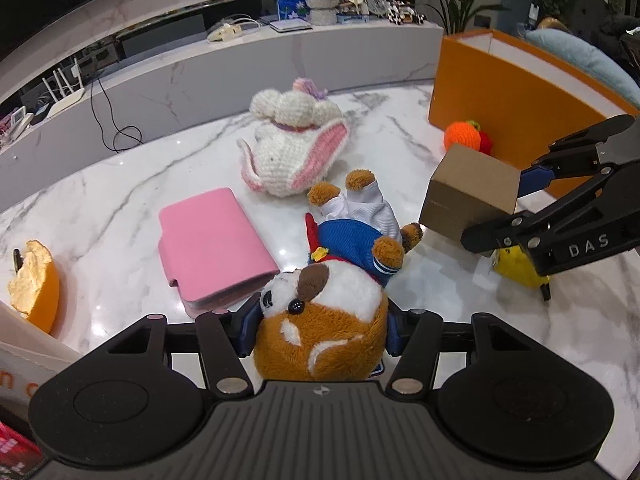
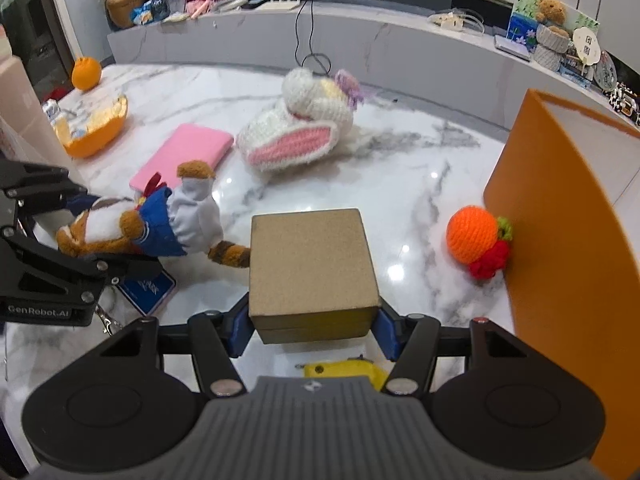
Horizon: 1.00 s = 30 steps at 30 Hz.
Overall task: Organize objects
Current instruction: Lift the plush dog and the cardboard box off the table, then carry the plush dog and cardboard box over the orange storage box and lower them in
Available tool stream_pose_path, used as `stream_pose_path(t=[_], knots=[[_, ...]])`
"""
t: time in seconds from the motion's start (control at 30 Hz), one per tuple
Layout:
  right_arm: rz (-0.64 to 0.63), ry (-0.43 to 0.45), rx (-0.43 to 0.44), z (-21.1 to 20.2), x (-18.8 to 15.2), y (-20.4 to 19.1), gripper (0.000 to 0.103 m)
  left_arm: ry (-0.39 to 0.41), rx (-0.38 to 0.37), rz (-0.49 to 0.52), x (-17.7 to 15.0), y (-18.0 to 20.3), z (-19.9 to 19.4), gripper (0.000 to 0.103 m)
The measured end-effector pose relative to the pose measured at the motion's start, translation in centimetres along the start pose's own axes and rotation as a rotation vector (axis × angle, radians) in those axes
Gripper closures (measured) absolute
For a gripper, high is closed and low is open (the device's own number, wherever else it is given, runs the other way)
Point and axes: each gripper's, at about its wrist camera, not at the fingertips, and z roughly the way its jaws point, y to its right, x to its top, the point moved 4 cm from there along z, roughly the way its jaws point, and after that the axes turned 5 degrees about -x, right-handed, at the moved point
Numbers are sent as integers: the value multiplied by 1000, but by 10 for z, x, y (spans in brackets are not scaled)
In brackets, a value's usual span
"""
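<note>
My left gripper (image 1: 320,322) is shut on the head of a brown-and-white plush dog (image 1: 328,320) in a blue and white outfit; its body lies stretched away over the marble table (image 1: 120,184). From the right wrist view the same plush dog (image 2: 132,224) sits in the left gripper (image 2: 96,236) at the left. My right gripper (image 2: 312,326) is shut on a brown cardboard box (image 2: 310,264), held above the table. In the left wrist view that box (image 1: 468,196) and the right gripper (image 1: 516,208) are at the right.
A white crocheted bunny (image 1: 292,148), a pink case (image 1: 212,248), a crocheted orange with red fruit (image 2: 478,242) and a tall orange box (image 2: 568,260) at the right stand on the table. A yellow object (image 2: 344,370) lies under the cardboard box. An orange bowl (image 2: 98,128) sits at the left.
</note>
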Motion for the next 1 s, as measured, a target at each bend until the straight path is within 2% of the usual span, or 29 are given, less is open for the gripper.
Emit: stream_pose_path(t=[0.13, 0.27, 0.37, 0.53, 0.77, 1.0], knots=[[20, 30, 5, -10, 9, 4, 41, 24, 3, -6, 7, 4, -9, 37], [30, 56, 12, -21, 14, 6, 41, 62, -26, -38, 14, 7, -24, 37], [34, 80, 18, -31, 18, 7, 41, 70, 8, -12, 21, 12, -31, 37], [42, 125, 19, -49, 24, 11, 41, 79, 16, -54, 34, 18, -44, 37], [85, 190, 28, -81, 28, 31, 41, 90, 75, -1, 58, 41, -68, 37], [117, 253, 43, -109, 29, 47, 41, 104, 97, 38, 75, 70, -86, 37]])
